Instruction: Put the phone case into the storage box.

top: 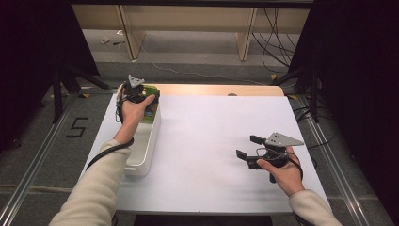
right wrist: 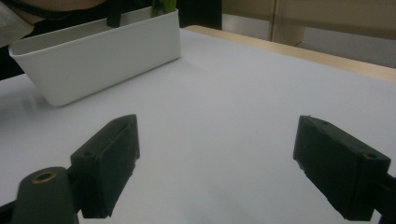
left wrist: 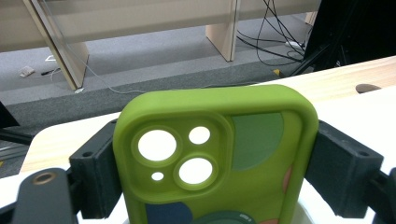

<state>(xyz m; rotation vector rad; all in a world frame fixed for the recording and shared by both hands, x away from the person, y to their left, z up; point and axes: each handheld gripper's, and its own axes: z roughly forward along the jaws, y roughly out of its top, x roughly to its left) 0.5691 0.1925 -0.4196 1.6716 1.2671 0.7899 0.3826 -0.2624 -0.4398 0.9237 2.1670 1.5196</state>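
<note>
Over on the left, the left gripper sits above the far end of the white bin, and it has a green phone case clamped between its jaws. In the left gripper view that case stands upright, back side facing the camera, with the two black jaws pressing on its left and right edges. You can see the round camera cut-outs near its top corner and patches of darker green, blue and pink printed on the back. The case hangs over the bin's far end; its lower part is out of sight, so whether it touches the bin I cannot tell. The bin itself lies along the left edge of the white table, long side running away from the person.

Moving across, the middle of the table is bare white surface.

On the right, the right gripper is held low over the table near the front right, pointing left toward the bin. Its jaws stand wide apart with nothing between them, as the right gripper view makes plain, and the bin lies well ahead of it with a sliver of the green case poking up at the far end.
</note>
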